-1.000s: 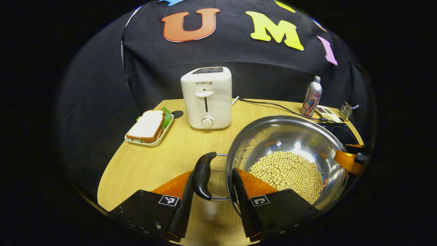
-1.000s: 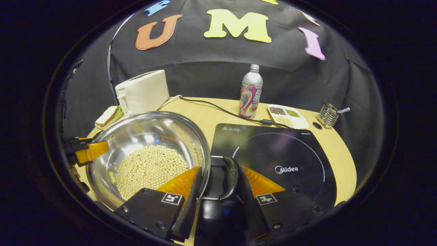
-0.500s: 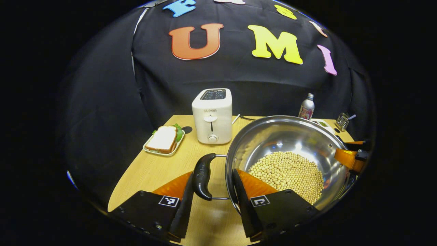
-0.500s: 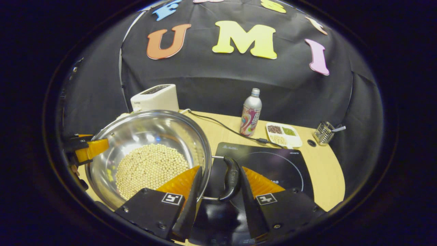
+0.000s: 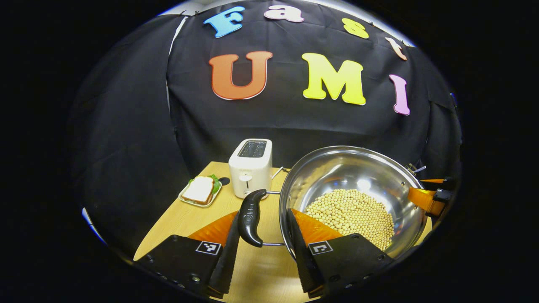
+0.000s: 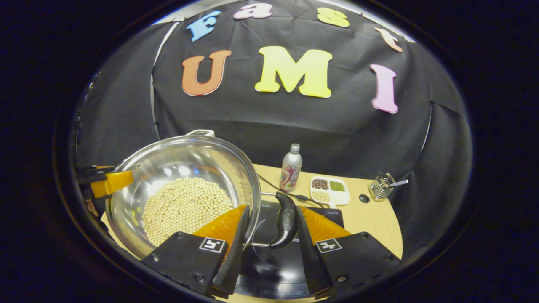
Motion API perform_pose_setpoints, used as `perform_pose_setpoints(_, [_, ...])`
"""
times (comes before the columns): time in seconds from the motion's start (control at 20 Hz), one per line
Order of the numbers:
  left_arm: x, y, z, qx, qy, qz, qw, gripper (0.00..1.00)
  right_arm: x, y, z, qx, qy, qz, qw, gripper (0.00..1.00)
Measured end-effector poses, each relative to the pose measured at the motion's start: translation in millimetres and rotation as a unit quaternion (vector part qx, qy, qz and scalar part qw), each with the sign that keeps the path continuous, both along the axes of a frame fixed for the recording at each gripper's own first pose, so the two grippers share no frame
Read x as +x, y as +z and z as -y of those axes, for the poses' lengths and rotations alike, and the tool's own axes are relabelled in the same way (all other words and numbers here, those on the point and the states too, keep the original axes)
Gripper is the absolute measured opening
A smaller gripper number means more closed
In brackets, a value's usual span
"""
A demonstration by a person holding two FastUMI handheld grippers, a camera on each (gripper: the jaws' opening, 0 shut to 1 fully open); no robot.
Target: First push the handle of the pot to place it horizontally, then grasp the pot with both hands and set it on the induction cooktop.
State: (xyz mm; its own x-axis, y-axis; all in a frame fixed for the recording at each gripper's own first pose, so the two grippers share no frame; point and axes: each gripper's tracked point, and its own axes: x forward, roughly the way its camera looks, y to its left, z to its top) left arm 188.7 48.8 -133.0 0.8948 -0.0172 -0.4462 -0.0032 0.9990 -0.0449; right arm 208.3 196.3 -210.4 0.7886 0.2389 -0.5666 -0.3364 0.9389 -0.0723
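Observation:
A steel pot (image 5: 349, 168) half full of soybeans (image 5: 349, 214) hangs in the air over the wooden table (image 5: 177, 223), carried between both grippers. My left gripper (image 5: 263, 219) is shut on the pot's left black handle (image 5: 250, 216), one finger outside the grip and the other inside the rim. My right gripper (image 6: 271, 212) is shut the same way on the opposite handle (image 6: 286, 219). Below that handle lies the black induction cooktop (image 6: 273, 261). Across the pot (image 6: 185, 164), each view shows the other gripper's orange finger: the right one (image 5: 425, 198) and the left one (image 6: 107, 183).
A white toaster (image 5: 249, 167) and a plate with a sandwich (image 5: 201, 191) stand at the table's back left. Behind the cooktop are a drink bottle (image 6: 290, 168), a sectioned dish of grains (image 6: 329, 190), a wire holder (image 6: 381, 186) and a black cable (image 6: 269, 185).
Both grippers have risen with the pot held between them. The table, toaster, bottle and cooktop now sit lower and smaller in both views.

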Motion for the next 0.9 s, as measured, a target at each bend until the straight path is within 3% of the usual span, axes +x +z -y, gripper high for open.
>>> perform_pose_setpoints(0.6, [11, 32, 131, -0.002, -0.053, 0.026, 0.998, 0.6, 25, 39, 125, -0.006, -0.056, 0.025, 0.998, 0.64])
perform_pose_setpoints(0.9, [18, 13, 172, -0.007, -0.069, 0.012, 0.998, 0.6, 34, 24, 163, -0.01, -0.076, 0.016, 0.997, 0.63])
